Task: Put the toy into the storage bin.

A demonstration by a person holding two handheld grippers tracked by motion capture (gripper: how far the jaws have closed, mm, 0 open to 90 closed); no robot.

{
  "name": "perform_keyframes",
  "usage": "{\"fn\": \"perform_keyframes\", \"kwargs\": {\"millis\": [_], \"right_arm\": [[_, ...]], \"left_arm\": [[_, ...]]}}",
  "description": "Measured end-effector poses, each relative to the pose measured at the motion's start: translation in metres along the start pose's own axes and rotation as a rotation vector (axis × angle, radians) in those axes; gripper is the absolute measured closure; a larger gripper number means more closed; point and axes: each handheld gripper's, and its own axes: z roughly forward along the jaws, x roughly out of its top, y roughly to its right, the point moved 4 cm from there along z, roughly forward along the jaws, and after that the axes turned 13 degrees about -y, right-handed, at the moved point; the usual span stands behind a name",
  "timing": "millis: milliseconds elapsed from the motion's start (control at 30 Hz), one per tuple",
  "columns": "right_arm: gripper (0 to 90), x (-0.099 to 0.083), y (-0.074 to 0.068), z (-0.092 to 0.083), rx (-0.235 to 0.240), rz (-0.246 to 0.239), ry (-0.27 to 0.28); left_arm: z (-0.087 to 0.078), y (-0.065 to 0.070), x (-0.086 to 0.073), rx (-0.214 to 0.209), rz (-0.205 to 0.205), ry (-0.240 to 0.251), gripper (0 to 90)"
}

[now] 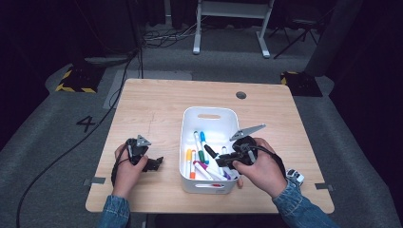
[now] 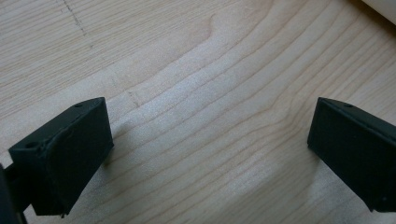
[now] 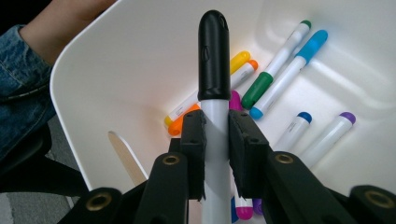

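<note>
A white bin (image 1: 209, 116) in the middle of the table holds several coloured markers (image 1: 199, 154). My right gripper (image 1: 219, 159) hangs over the bin's right side, shut on a white marker with a black cap (image 3: 214, 60), which points into the bin (image 3: 112, 70) above the other markers (image 3: 280, 79). To the left of the bin my left gripper (image 1: 156, 162) rests low over the bare wood. Its jaws stand wide open with nothing between them, and one black finger (image 2: 70, 154) shows at each side of the left gripper view.
The light wooden table (image 1: 157, 104) has a round cable hole (image 1: 241, 95) at the back right. A small white object (image 1: 295, 176) lies near the front right edge. A denim sleeve (image 3: 18, 74) shows beyond the bin. Desk legs (image 1: 197, 28) and cables lie on the floor behind.
</note>
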Motion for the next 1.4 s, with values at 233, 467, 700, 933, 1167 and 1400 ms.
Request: {"fn": "perform_keyframes", "kwargs": {"millis": [233, 467, 700, 933, 1167, 1400], "right_arm": [[67.8, -0.002, -0.003, 0.008, -0.010, -0.016, -0.023], [51.9, -0.003, -0.001, -0.002, 0.013, 0.016, 0.080], [51.1, -0.007, 0.012, -0.022, -0.006, 0.052, 0.136], [51.9, -0.013, 0.030, -0.037, -0.043, 0.094, 0.165], [52.8, -0.016, 0.048, -0.054, -0.090, 0.126, 0.179], [53.9, -0.023, 0.076, -0.056, -0.131, 0.186, 0.176]], "left_arm": [[0.000, 0.000, 0.000, -0.001, 0.000, 0.001, 0.1], [0.000, 0.000, 0.000, 0.003, 0.003, -0.001, 0.1], [0.000, 0.000, 0.000, 0.004, 0.003, -0.001, 0.1], [0.000, 0.000, 0.000, 0.003, 0.003, -0.001, 0.1], [-0.001, 0.000, -0.001, 0.000, 0.008, -0.001, 0.2], [-0.003, 0.000, -0.005, 0.003, 0.000, -0.001, 0.2]]}}
